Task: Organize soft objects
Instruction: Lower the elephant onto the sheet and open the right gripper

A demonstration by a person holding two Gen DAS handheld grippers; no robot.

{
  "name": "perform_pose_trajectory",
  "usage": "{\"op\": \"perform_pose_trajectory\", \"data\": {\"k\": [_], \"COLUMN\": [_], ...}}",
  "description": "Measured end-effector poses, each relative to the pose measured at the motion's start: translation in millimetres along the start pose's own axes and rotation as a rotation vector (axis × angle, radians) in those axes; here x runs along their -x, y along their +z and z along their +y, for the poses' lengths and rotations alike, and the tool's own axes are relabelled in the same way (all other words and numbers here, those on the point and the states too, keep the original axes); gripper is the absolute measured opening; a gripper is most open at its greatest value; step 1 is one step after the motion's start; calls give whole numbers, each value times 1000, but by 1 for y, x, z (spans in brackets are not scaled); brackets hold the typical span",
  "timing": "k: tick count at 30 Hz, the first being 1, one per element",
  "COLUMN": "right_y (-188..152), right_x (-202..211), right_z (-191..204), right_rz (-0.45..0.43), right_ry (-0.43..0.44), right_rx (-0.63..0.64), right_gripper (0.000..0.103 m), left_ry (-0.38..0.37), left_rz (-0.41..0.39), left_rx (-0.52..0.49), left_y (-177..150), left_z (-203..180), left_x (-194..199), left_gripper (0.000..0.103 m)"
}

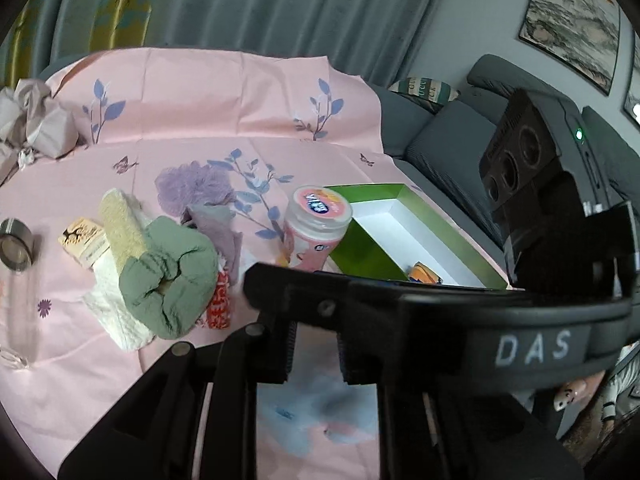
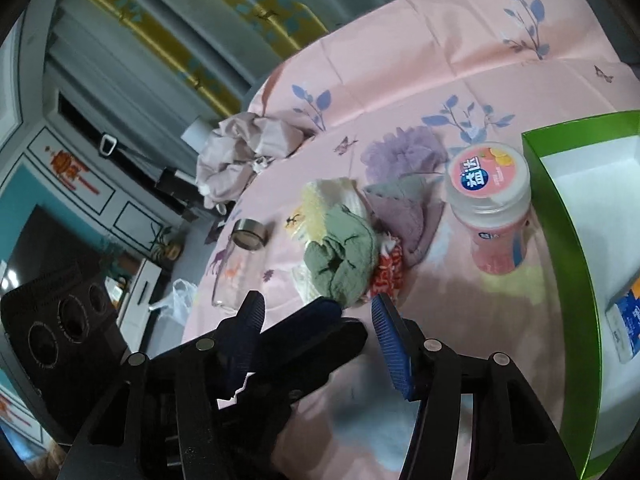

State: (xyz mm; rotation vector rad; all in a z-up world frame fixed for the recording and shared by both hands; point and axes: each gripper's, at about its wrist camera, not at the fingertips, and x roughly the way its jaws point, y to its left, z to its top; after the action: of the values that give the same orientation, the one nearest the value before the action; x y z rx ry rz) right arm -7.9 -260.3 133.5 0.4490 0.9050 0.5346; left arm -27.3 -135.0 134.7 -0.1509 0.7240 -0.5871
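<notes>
On the cloth: one scrunchie, perhaps two towels.

Right gripper at six o'clock, jaws apart, nothing between. Green scrunchie at centre; pink bottle at two; green box at three.

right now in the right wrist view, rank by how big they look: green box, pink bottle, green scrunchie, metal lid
1. green box, though nearest the camera and cut off
2. pink bottle
3. green scrunchie, close to the bottle
4. metal lid
</notes>
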Motion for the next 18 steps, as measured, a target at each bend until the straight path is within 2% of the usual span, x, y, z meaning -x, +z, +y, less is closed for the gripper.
{"op": "perform_pose_trajectory", "data": {"k": [7, 11, 14, 16, 18], "right_y": [0, 0, -1, -1, -1], "right_x": [-7, -1, 5, 9, 14], "right_z": [-10, -14, -12, -11, -12], "right_rz": [28, 34, 28, 21, 9], "right_ry": [-76, -105, -139, -139, -148], "right_rx": [-39, -54, -37, -39, -45], "right_gripper": [58, 62, 65, 69, 77], "left_ry": [40, 51, 82, 100, 111], "left_rz": [43, 32, 13, 12, 18], "left_rx": [96, 161, 198, 227, 247], "left_y": [-8, -12, -15, -18, -20], "left_z": [24, 37, 45, 51, 55], "left_x": [-1, 12, 25, 29, 30], "left_gripper": [13, 15, 22, 38, 44]}}
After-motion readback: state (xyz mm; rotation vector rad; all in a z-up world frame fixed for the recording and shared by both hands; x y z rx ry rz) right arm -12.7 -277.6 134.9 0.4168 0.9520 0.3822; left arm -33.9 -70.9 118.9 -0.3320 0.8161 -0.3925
